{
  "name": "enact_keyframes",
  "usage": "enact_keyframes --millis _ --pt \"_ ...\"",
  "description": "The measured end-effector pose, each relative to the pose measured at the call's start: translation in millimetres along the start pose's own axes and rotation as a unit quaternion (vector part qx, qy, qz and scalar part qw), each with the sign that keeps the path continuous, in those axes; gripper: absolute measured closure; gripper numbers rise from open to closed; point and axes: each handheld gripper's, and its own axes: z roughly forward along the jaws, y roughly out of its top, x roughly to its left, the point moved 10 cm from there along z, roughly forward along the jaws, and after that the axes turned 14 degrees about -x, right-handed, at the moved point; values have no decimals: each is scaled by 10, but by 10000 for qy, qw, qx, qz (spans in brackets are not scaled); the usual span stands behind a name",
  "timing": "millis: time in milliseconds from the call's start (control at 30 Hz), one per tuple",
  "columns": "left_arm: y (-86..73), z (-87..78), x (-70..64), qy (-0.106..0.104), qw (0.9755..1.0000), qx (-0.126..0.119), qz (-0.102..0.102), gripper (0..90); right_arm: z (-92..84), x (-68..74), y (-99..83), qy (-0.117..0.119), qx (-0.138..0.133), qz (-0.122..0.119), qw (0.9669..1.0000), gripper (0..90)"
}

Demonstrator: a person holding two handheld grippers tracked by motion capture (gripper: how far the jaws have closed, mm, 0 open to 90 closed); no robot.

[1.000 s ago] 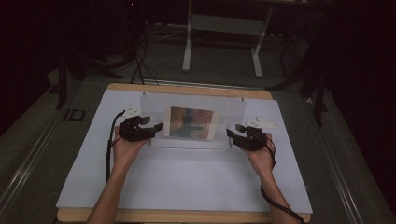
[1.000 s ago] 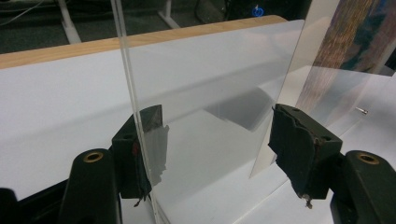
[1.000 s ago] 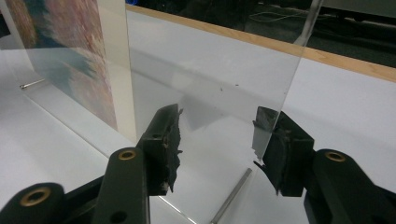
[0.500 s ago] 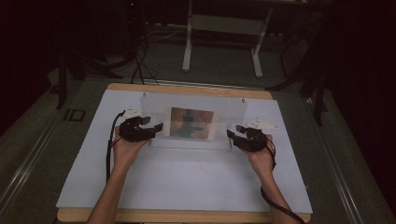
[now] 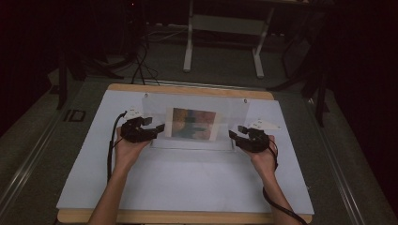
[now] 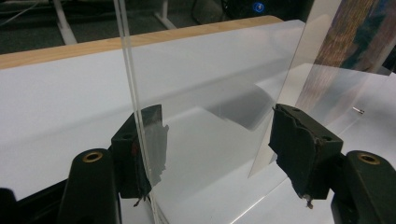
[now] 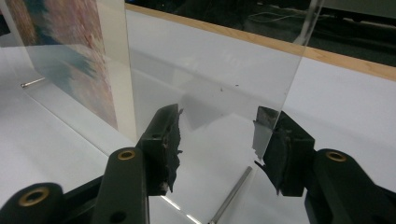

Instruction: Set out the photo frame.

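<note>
A clear acrylic panel [image 5: 234,110] stands upright on the white sheet, with a colourful picture [image 5: 193,123] mounted in its middle. My left gripper [image 5: 157,129] is at the panel's left end, my right gripper [image 5: 233,136] at its right end. In the left gripper view the jaws of the left gripper [image 6: 217,126] stand wide apart, and the panel's edge [image 6: 128,70] rises just by one jaw. In the right gripper view the right gripper [image 7: 219,126] is also open, with the panel's edge [image 7: 299,60] in front of one jaw. Neither pair of pads presses on the acrylic.
A thin metal pin [image 7: 231,196] lies on the sheet between the right jaws, and another pin [image 7: 30,83] lies near the picture's foot. A small screw [image 6: 358,110] lies beyond the panel. The wooden table edge [image 5: 187,88] runs behind; a desk frame [image 5: 225,23] stands farther back.
</note>
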Motion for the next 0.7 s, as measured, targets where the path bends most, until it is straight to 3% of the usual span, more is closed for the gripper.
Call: enact_keyframes --millis 200,433,700 --pt "-4 -4 4 -52 9999 11 91 349 17 -4 -10 128 19 -54 9999 465" --pt "3 -6 0 -150 9999 -31 -12 344 9 -41 -15 254 36 112 9996 423" --pt "66 -69 42 -201 9996 -200 -95 351 -87 -102 112 262 -103 95 9996 420"
